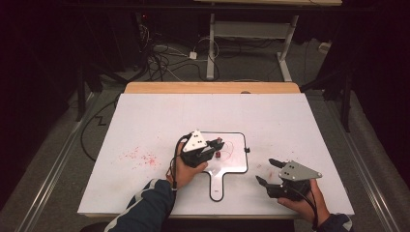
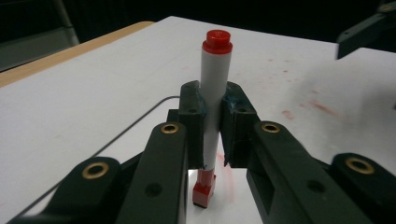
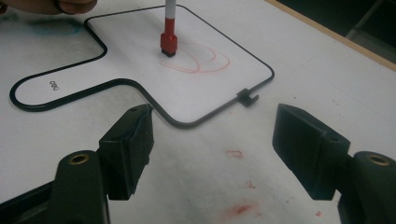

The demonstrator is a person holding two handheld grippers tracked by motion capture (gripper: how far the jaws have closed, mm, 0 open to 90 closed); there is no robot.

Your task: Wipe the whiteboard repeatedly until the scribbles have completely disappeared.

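A white marker [image 2: 215,70] with a red cap on top stands upright, and my left gripper [image 2: 214,116] is shut on its barrel. Its red lower end [image 3: 168,43] touches a small handled whiteboard [image 3: 140,60] with a black rim, beside red curved lines [image 3: 201,63]. In the high view the left gripper [image 1: 215,147] is over the whiteboard [image 1: 237,166] at the table's middle. My right gripper [image 1: 265,170] rests near the front right, open and holding nothing. In its own view the right gripper [image 3: 212,140] faces the board's corner from a short way off.
The white tabletop [image 1: 159,116] carries red smears at the left [image 1: 140,157] and in front of the right gripper [image 3: 238,207]. A small black clip [image 3: 246,96] sticks out of the board's rim. A wooden edge [image 1: 212,87] runs along the far side; cables lie on the floor beyond.
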